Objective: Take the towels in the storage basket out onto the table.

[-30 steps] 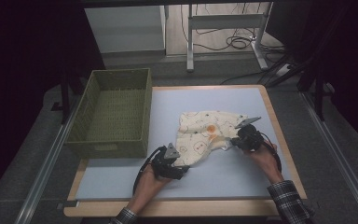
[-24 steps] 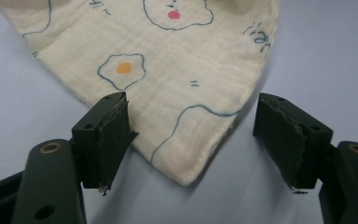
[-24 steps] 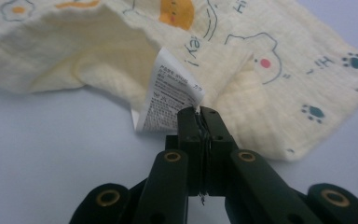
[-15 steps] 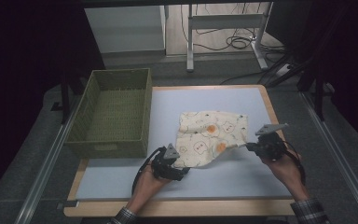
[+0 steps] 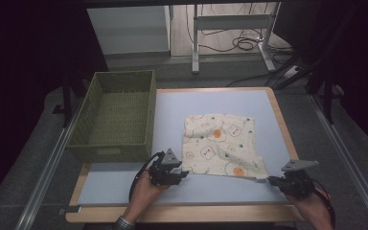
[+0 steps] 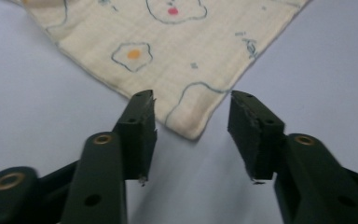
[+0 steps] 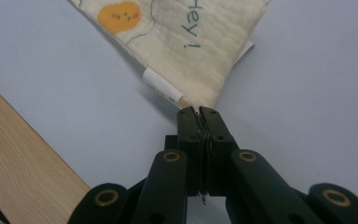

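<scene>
Two grippers flanked the printed cloth [image 5: 222, 143] on the table [image 5: 268, 103]: left gripper [image 6: 192, 119] spread around one corner, right gripper [image 7: 199, 113] clamped on another. Green basket [image 5: 116, 115] sat empty.

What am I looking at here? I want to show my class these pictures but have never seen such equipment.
A person sits at a table holding a black two-jaw gripper in each hand. The high view looks down from above; the other two come from cameras riding on each gripper. On the pale blue tabletop lies a cream cloth printed with fried eggs, beside an empty green woven basket. The right gripper is shut on one cloth corner. The left gripper is open, its jaws either side of another corner.
</scene>
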Tool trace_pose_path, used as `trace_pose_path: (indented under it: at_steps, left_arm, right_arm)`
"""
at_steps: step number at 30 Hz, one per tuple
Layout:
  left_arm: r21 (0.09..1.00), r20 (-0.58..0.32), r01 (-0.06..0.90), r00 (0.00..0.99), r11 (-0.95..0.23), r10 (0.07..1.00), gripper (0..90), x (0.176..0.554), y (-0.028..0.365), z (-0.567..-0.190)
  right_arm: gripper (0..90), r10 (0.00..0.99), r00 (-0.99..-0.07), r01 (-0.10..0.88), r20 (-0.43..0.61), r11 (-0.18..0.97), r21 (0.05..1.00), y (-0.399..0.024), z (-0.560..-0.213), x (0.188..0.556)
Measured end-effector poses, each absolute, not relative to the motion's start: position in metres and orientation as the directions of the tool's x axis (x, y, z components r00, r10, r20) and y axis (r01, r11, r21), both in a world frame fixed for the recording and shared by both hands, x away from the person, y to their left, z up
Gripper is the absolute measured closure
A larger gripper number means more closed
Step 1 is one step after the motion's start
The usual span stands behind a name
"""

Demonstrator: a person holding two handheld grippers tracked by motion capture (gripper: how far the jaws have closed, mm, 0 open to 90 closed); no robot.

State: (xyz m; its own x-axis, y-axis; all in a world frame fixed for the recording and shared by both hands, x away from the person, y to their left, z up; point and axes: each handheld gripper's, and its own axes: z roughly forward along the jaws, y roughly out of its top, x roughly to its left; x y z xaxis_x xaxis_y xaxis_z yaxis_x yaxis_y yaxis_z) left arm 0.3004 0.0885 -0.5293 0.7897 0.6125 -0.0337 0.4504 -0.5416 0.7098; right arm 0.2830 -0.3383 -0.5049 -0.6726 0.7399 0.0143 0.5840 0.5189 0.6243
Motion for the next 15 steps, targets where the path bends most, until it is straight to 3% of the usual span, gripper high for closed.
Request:
trace_pose_path:
  at_steps: [3, 4, 5, 10, 15]
  left_arm:
    - [0.702, -0.021, 0.447, 0.791, -0.554, 0.611, 60.2, 0.3009, 0.0851, -0.5365]
    - [0.706, -0.037, 0.453, 0.790, -0.544, 0.612, 66.8, 0.3012, 0.0846, -0.5370]
    - [0.704, -0.039, 0.455, 0.791, -0.545, 0.610, 66.8, 0.3018, 0.0841, -0.5367]
    - [0.701, -0.089, 0.492, 0.779, -0.517, 0.621, 85.4, 0.3073, 0.0833, -0.5364]
    - [0.703, -0.096, 0.487, 0.788, -0.519, 0.608, 87.4, 0.3028, 0.0864, -0.5326]
  right_arm:
    - [87.3, 0.743, -0.669, 0.587, 0.037, 0.496, 0.639, -0.3404, -0.5101, 0.2810]
    - [87.3, 0.743, -0.668, 0.584, 0.038, 0.492, 0.646, -0.3407, -0.5104, 0.2807]
    - [87.3, 0.743, -0.668, 0.584, 0.038, 0.492, 0.646, -0.3407, -0.5104, 0.2807]
    - [87.3, 0.746, -0.665, 0.581, 0.034, 0.488, 0.652, -0.3406, -0.5101, 0.2808]
    - [87.3, 0.744, -0.667, 0.575, 0.034, 0.486, 0.659, -0.3401, -0.5079, 0.2788]
